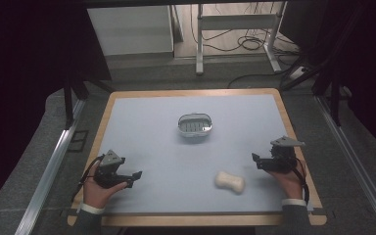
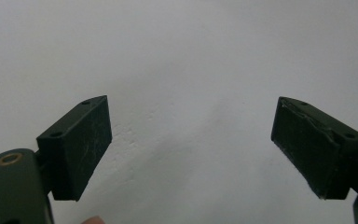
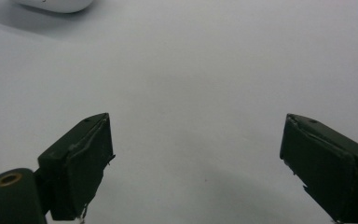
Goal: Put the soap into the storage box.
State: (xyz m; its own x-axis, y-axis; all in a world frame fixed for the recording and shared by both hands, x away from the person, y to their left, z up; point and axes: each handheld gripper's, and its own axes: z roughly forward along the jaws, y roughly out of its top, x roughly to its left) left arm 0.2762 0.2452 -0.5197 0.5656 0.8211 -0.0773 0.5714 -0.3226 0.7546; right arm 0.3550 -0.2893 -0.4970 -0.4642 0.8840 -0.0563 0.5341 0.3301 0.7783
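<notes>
Nothing begun, apparently. Left gripper and right gripper both spread wide, empty. Soap untouched on surface, apart from dish.

White object cut off by right gripper view's top edge; identity unclear.

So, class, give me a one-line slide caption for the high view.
Open tongs, left and right, flank a white soap bar below a soap dish.
</notes>
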